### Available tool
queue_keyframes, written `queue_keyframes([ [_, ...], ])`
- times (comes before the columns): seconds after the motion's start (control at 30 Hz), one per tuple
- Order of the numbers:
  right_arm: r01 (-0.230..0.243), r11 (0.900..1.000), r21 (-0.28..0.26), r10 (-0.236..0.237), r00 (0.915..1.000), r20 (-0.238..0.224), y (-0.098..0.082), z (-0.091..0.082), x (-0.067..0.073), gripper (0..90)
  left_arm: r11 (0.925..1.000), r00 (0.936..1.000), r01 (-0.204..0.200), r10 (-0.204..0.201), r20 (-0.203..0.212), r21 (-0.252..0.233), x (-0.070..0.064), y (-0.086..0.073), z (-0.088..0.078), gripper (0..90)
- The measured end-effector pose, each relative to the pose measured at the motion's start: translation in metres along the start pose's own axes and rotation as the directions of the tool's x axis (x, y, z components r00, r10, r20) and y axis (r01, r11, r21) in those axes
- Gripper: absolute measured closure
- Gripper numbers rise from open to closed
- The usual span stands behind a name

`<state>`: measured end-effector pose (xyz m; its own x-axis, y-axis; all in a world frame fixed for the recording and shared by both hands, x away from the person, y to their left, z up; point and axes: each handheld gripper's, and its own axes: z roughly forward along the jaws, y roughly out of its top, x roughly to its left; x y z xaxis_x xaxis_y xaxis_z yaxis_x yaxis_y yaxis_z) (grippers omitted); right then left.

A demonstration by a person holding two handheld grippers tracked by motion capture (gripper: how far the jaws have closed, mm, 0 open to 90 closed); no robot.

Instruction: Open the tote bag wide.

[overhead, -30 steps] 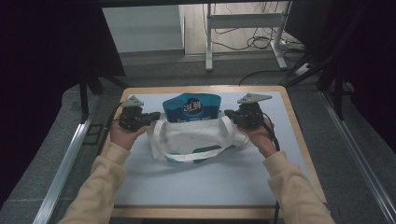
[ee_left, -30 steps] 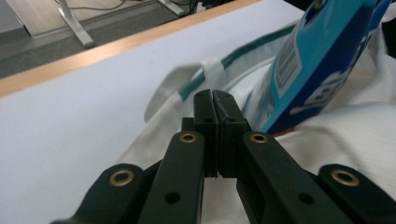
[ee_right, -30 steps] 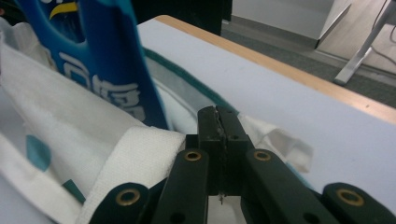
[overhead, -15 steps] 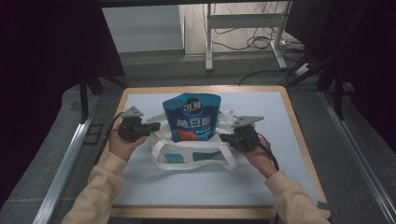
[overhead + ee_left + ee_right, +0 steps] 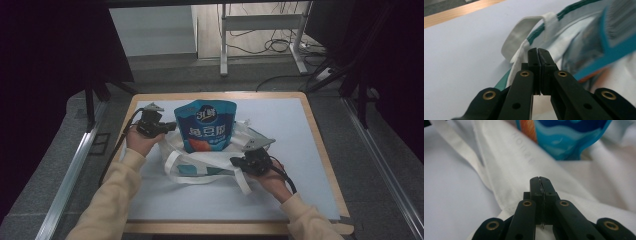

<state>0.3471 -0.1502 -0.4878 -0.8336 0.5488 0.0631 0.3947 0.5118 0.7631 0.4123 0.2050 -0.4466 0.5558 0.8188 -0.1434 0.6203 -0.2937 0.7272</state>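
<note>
Left hand: I am seeing the left hand (image 5: 136,141) reaching in from the lower left, forearm in a cream sleeve (image 5: 107,200) angling up toward the far left part of the table (image 5: 320,150); it is gripping its tool with the wrist raised.
Left gripper: the left gripper (image 5: 167,128) is pointing rightward at the left edge of the white tote bag (image 5: 200,165). In the left gripper view its jaws are pressing flat together, and the bag's hem with green trim (image 5: 541,30) is lying right at their tips; I cannot tell whether cloth is caught between them.
Right hand: the right hand (image 5: 270,175) is coming in from the lower right, forearm slanting up and leftward, knuckles resting low near the table.
Right gripper: the right gripper (image 5: 235,162) is pointing left at the bag's near right edge. In the right gripper view its jaws are closing tight on a fold of the white cloth (image 5: 519,165).
Pouch: a blue snack pouch (image 5: 205,125) is standing upright in the bag's open mouth, between the two grippers.
Strap: a white strap (image 5: 245,184) is trailing loose on the table in front of the bag.
</note>
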Motion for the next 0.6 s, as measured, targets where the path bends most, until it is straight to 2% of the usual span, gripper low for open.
queue_keyframes([
  [0.17, 0.0, 1.0, 0.023, 0.0, 1.0, -0.004, -0.011, 0.008, 0.005, 89.0, 0.9982, 0.9995, 0.021, -0.019, -0.024, 0.057, 0.006, 0.001, 0.016, 89.9],
  [0.3, 0.0, 0.999, 0.043, 0.0, 1.0, -0.002, -0.018, 0.014, 0.008, 89.0, 0.9961, 0.9992, 0.034, -0.032, -0.025, 0.082, 0.01, -0.002, 0.026, 90.0],
  [0.43, 0.001, 0.998, 0.057, -0.001, 1.0, 0.002, -0.023, 0.019, 0.01, 89.1, 0.9954, 0.9989, 0.045, -0.044, -0.017, 0.084, 0.014, -0.005, 0.032, 90.0],
  [0.6, -0.002, 0.999, 0.053, 0.001, 1.0, 0.005, -0.023, 0.02, 0.01, 89.0, 0.9966, 0.999, 0.045, -0.045, -0.007, 0.069, 0.013, -0.006, 0.029, 90.0],
])
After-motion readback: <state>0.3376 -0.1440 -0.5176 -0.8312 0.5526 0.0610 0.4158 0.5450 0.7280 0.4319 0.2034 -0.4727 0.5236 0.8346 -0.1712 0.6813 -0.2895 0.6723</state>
